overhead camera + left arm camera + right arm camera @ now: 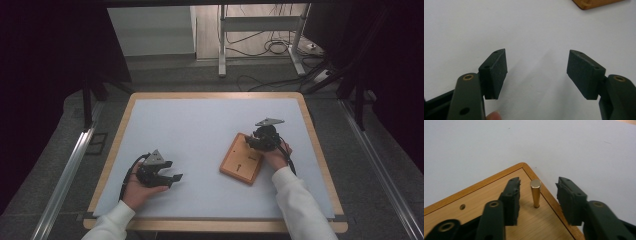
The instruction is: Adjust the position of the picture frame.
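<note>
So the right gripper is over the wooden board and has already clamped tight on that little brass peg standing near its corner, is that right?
Not quite. The right gripper is over the flat orange-brown wooden board, and the small upright brass peg stands between its jaws, but they have not clamped it. The right gripper view shows a clear gap on each side of the peg, so the jaws are open around it.

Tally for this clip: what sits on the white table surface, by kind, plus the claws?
Wooden board: 1
Brass peg standing upright in the board: 1
Left claw, open: 1
Right claw, pads either side of the peg, not touching it: 1
Total: 4
</note>
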The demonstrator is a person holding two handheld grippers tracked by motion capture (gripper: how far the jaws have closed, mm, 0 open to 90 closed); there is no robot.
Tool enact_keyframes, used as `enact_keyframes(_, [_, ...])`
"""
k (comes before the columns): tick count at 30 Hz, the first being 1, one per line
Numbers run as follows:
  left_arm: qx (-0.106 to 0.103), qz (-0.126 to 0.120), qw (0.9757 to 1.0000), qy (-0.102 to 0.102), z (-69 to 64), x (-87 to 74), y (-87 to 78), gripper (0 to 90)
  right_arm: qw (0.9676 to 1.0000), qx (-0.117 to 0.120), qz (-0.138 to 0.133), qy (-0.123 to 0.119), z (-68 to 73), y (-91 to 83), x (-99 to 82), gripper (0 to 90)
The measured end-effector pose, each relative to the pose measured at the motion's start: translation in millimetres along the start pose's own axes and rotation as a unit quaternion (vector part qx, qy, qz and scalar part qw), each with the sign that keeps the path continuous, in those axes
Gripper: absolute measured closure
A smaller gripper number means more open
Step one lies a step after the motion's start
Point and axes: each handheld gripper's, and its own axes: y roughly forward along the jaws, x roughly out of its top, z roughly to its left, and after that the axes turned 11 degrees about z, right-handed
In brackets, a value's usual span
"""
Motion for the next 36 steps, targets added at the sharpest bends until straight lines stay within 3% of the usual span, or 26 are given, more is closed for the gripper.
enact_keyframes(4, [0.000,0.002,1.0000,0.000,0.3,0.0,0.5,32.3,1.0000,0.003,0.000,-0.002,-3.1,3.7,0.6,66.3])
enact_keyframes(10, [0.000,0.001,1.0000,0.000,0.3,-0.1,0.5,32.3,0.9999,0.007,-0.002,-0.008,-3.9,5.3,1.7,69.2])
enact_keyframes(14, [0.000,0.001,1.0000,0.000,0.3,-0.2,0.6,32.3,0.9996,0.026,-0.005,-0.012,-2.0,6.0,1.8,81.2])
enact_keyframes(26, [0.000,0.002,1.0000,0.000,0.3,-0.3,0.7,32.2,0.9994,0.027,-0.009,-0.019,-2.8,5.8,0.9,82.2])
enact_keyframes(36, [0.000,0.000,1.0000,-0.002,1.2,-0.7,0.6,32.2,0.9990,0.041,-0.015,0.001,-4.9,5.2,-1.1,82.0])
